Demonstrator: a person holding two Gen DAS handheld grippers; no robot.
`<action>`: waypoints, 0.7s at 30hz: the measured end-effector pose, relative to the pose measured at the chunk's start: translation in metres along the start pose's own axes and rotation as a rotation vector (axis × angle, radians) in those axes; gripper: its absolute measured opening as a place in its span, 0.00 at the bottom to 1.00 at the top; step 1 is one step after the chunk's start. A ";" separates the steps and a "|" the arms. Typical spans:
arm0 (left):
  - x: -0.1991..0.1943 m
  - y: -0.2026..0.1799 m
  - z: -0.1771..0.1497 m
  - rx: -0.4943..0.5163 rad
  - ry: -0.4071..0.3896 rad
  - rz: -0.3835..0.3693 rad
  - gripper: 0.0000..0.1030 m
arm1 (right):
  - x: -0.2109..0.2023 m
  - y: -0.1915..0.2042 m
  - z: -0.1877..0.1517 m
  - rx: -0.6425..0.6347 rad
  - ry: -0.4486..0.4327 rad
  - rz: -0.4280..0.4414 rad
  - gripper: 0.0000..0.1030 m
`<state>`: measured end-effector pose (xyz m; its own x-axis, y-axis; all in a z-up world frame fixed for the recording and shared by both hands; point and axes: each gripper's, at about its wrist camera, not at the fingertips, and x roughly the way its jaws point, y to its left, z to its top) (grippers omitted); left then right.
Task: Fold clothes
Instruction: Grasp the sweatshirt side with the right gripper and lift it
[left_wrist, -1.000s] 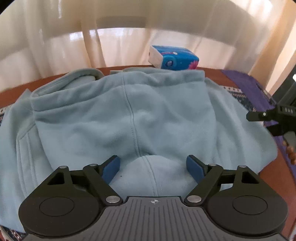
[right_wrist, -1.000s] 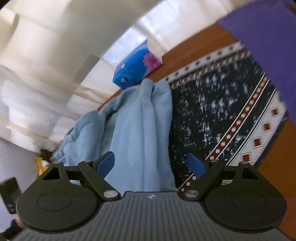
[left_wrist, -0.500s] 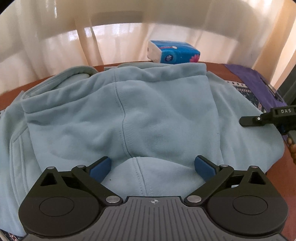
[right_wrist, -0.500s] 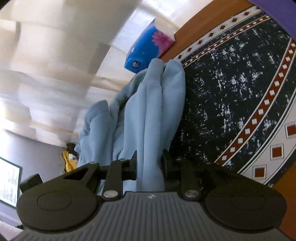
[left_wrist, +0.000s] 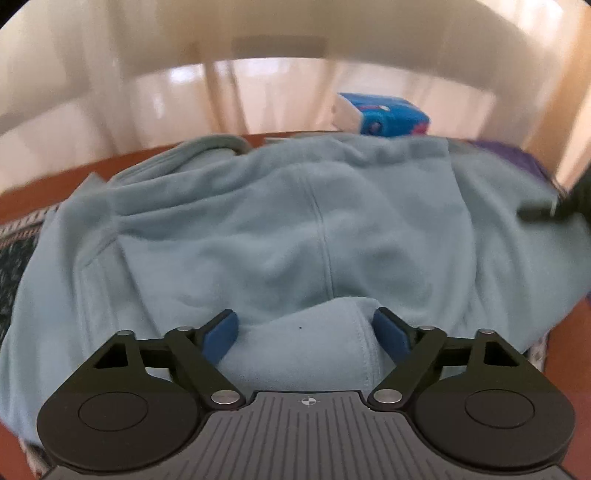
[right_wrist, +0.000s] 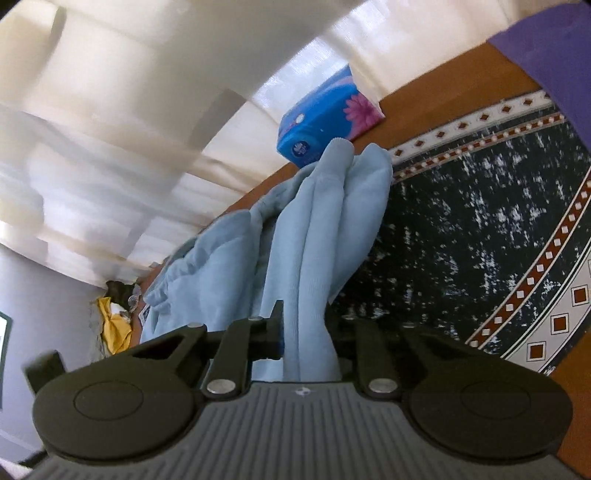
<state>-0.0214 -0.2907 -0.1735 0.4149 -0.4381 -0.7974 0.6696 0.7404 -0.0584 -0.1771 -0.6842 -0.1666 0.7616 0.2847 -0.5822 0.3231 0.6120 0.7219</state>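
- Writing/brands: no legible text in either view; tissue pack shows a round white emblem on its blue end and a pink flower on its side, wording too small to read.
- Count: 1 light-blue fleece garment; 1 tissue pack; 1 patterned mat; 1 purple cloth; 2 grippers.
- Garment: spread over the wooden table and mat, centre seam running toward the left wrist cam; a folded flap lies nearest the lens. Far edge reaches just in front of the tissue pack.
- Left gripper: jaws spread wide, though they have just narrowed a little. Blue pads sit either side of the near flap; contact w/ the fabric can't be told, no pinch evident.
- Right gripper: jaws have just been closing, now pinching a bunched fold of the garment betw. the pads; fabric rises off the mat in vertical pleats.
- Right gripper also appears at the right edge of the left view, blurred, at the garment's side.
- Background: pale curtains behind the table; yellow item at far left, unidentifiable.
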 end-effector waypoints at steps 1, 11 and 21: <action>0.003 -0.004 -0.001 0.028 -0.011 0.003 0.89 | -0.002 0.008 0.002 -0.001 -0.003 -0.004 0.17; -0.027 0.045 -0.010 -0.039 -0.108 -0.147 0.89 | -0.003 0.157 0.015 -0.193 -0.037 -0.062 0.13; -0.094 0.159 -0.035 -0.150 -0.193 -0.239 0.90 | 0.066 0.302 -0.020 -0.394 0.017 -0.065 0.12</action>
<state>0.0245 -0.1137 -0.1288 0.3758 -0.6862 -0.6229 0.6700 0.6655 -0.3290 -0.0404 -0.4663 0.0054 0.7359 0.2462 -0.6307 0.1275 0.8645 0.4862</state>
